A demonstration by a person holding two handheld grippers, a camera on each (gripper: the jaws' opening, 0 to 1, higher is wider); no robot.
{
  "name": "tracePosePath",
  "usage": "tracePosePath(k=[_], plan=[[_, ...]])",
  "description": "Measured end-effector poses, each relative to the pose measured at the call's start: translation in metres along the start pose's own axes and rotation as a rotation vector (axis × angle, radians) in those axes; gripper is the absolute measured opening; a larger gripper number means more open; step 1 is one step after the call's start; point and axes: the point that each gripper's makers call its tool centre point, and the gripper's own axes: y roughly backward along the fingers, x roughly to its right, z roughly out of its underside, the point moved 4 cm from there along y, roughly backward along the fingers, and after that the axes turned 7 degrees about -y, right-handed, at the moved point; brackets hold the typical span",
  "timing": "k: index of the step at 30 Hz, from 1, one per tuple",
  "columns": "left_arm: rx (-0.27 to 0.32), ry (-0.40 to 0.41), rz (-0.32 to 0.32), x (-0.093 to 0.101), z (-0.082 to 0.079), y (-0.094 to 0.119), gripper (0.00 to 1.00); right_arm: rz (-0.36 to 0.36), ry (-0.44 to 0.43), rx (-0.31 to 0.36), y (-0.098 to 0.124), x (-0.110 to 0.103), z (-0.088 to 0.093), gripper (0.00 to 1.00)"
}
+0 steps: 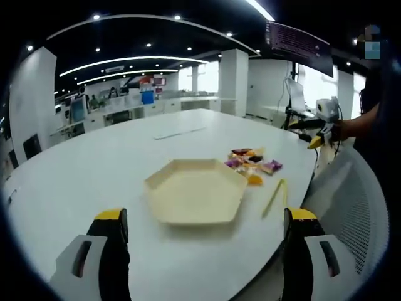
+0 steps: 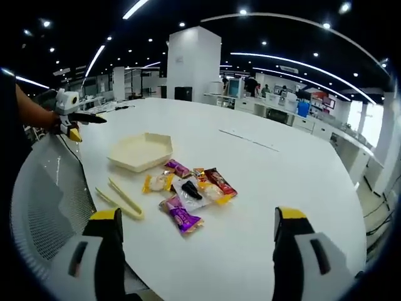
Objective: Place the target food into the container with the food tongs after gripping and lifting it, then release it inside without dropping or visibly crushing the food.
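A cream hexagonal tray (image 1: 195, 193) lies empty on the white table (image 1: 94, 169), just ahead of my left gripper (image 1: 207, 216), whose jaws stand wide open with nothing between them. To the tray's right is a small heap of wrapped snack packets (image 1: 254, 163), and pale yellow food tongs (image 1: 276, 195) lie near the table edge. From the right gripper view, the packets (image 2: 191, 188) lie in front of my open right gripper (image 2: 197, 216), the tongs (image 2: 119, 197) to their left, the tray (image 2: 141, 150) beyond. Neither gripper touches anything.
A grey mesh chair back (image 1: 351, 188) stands against the table edge by the tongs, also seen as the chair back (image 2: 44, 200). A person's hand holds the right gripper (image 1: 313, 132) off the table; the left gripper (image 2: 78, 124) hovers likewise. Office desks stand behind.
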Motion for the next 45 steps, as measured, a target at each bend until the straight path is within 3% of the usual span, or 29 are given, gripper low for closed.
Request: tracePosePath(k=[3,7,20,41,45], plan=[[-0.042,-0.019,0.008,0.002,0.004,-0.004,1.00,0.015,-0.053,0.036,0.006,0.001,-0.006,1.00],[-0.005,-0.007,-0.010,-0.002,-0.004,-0.001,1.00,0.020,-0.046,0.031,0.008,0.000,-0.005,1.00],[0.016,-0.024,-0.028,0.004,-0.008,0.006,1.00,0.001,-0.014,0.012,0.008,-0.003,0.002,1.00],[-0.002,-0.080,0.032,0.013,-0.018,-0.007,1.00,-0.029,0.010,-0.006,0.005,-0.003,0.003,1.00],[-0.003,-0.078,0.027,0.010,-0.020,-0.010,1.00,-0.023,-0.025,-0.017,0.003,0.000,0.006,1.00]])
